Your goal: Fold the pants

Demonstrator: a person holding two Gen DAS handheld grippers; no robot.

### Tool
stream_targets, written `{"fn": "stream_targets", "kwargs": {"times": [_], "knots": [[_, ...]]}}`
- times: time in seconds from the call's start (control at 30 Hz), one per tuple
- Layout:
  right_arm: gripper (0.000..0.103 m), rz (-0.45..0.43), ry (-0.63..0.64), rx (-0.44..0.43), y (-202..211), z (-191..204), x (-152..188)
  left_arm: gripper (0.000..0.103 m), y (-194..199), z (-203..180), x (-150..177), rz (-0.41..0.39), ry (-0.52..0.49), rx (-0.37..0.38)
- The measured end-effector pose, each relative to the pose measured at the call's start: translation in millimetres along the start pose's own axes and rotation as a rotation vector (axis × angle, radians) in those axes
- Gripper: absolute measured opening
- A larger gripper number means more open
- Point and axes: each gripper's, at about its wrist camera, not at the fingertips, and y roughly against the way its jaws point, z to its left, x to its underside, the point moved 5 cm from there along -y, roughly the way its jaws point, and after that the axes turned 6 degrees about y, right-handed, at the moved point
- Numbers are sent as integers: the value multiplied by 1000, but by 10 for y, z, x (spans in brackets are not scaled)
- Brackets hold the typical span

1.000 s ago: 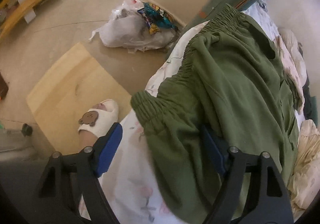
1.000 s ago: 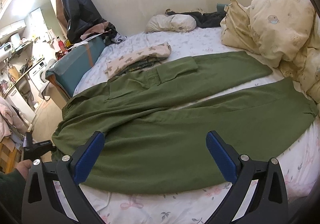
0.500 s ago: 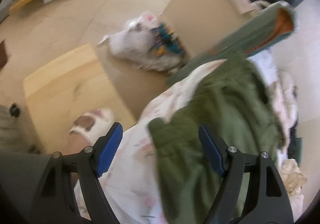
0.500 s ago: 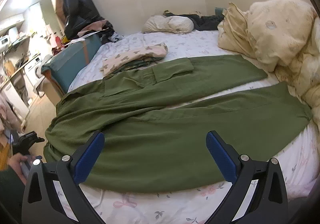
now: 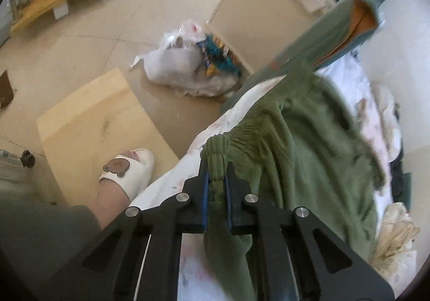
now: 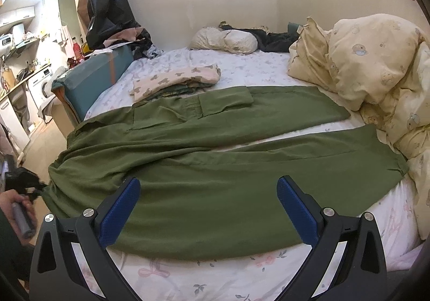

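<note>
Left gripper point(image 5: 216, 194) has gone from jaws wide apart over the waistband to clamped on it: jaws have just been closing, and the near corner of the waistband point(image 5: 219, 150) is now bunched between the blue pads and lifted off the sheet. Cloth beside it is blurred, so it's in motion.

Right gripper point(image 6: 208, 209) hasn't shifted much: jaws spread wide, nothing between them, hovering over the near leg close to the bed's near edge.

Pants point(image 6: 215, 166): green, laid lengthwise across the bed point(image 6: 242, 271), waist hanging at the left edge, both legs running toward the right edge and the quilt point(image 6: 376, 67). Legs split in a V with a strip of sheet showing between them. Far leg has a flap pocket and lies just beside a stack of folded clothes point(image 6: 177, 80).

Step in hand, as I read it: carry the near half over onto the far half.

To do it well:
- keep the clamp on the full thickness of the elastic, it's bunched and could slip out
- get the right gripper onto the near leg's edge, further toward the hem, before the sweep
- lift both ends level, land seam on seam
- stop short of the folded stack
</note>
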Motion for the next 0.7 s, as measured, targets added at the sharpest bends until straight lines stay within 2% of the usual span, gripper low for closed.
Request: {"fn": "stream_targets", "kwargs": {"times": [0.07,0.17,0.2,0.27,0.3,0.37,0.43,0.53,0.63,0.7], "knots": [[103,-7,-28,-12,19,-48,-22,7,238,-78,-43,-31,-43,18],[103,-14,-58,-32,23,-76,-60,7,462,-124,-68,-84,-112,-26],[103,-15,-58,-34,22,-71,-71,7,376,-88,-74,-57,-124,-71],[103,-8,-46,-29,14,-59,-68,7,185,59,-76,2,-84,-142],[103,2,-47,-31,0,-66,-57,7,94,136,-60,41,-49,-148],[103,45,-89,-56,-57,-145,-4,7,114,155,-35,21,-31,-123],[103,99,-185,-71,-121,-359,64,7,168,45,-23,-4,-88,-120],[103,179,-365,-43,-229,-861,141,7,259,-110,-10,-49,-167,-137],[103,251,-559,84,-367,-1571,185,7,308,-208,33,-82,-222,-154],[102,259,-677,172,-432,-2042,227,7,328,-281,36,-101,-261,-162]]}}
